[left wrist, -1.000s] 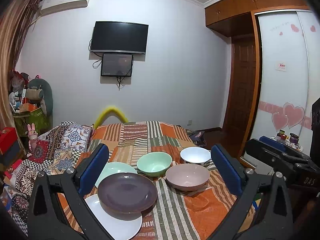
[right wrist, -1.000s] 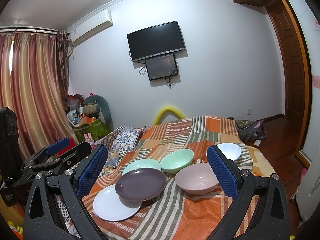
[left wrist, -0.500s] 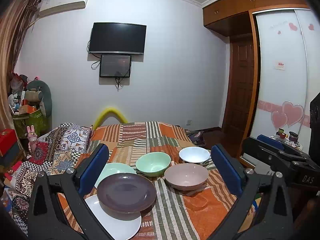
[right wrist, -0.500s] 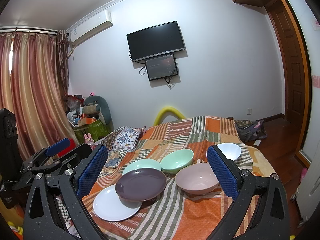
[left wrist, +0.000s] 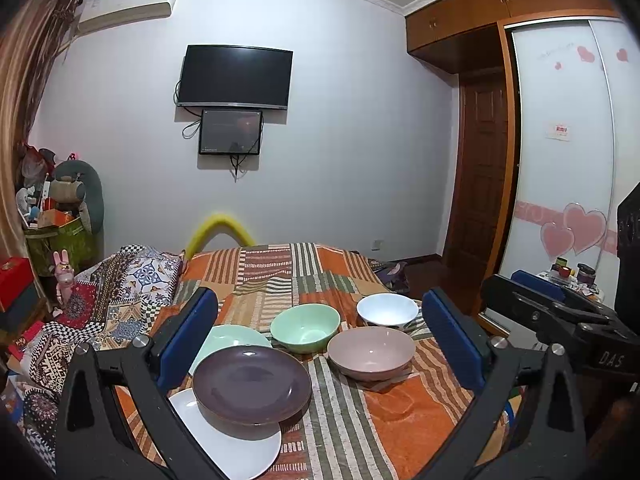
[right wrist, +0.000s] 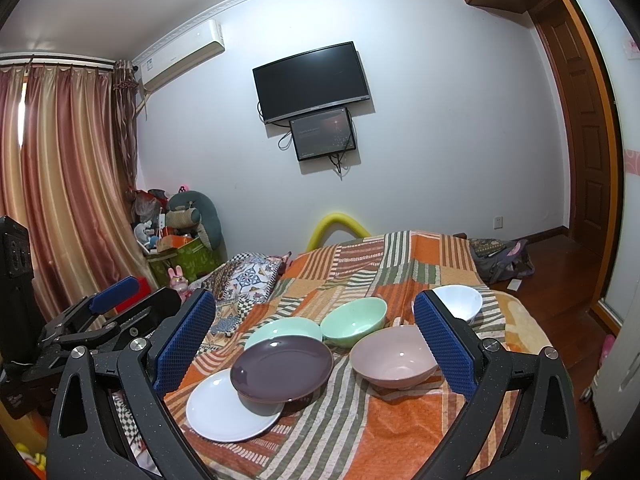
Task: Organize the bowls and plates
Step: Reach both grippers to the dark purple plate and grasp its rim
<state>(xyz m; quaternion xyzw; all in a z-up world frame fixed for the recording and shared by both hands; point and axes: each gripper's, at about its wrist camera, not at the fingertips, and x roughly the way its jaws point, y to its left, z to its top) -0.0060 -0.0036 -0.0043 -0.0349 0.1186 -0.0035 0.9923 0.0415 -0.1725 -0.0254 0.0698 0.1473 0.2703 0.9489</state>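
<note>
On the striped bedspread (left wrist: pixel 400 412) lie a dark purple plate (left wrist: pixel 251 383) (right wrist: pixel 282 368) overlapping a white plate (left wrist: pixel 232 446) (right wrist: pixel 224 410) and a pale green plate (left wrist: pixel 232 338) (right wrist: pixel 282 328). Behind stand a green bowl (left wrist: pixel 305 326) (right wrist: pixel 354 320), a pink bowl (left wrist: pixel 371 351) (right wrist: pixel 394 356) and a white bowl (left wrist: pixel 387 309) (right wrist: pixel 460 300). My left gripper (left wrist: pixel 320 344) is open and empty above the near edge. My right gripper (right wrist: pixel 316 340) is open and empty, also held back from the dishes. Each gripper shows at the edge of the other's view.
A patterned quilt (left wrist: pixel 100 292) lies left of the bedspread. A cluttered box with toys (right wrist: pixel 180 248) stands by the curtain. A TV (left wrist: pixel 235 76) hangs on the far wall. A wardrobe (left wrist: pixel 560 184) and door are on the right.
Both grippers stay open and almost still. The left view has drifted very slightly. No dish has moved.
</note>
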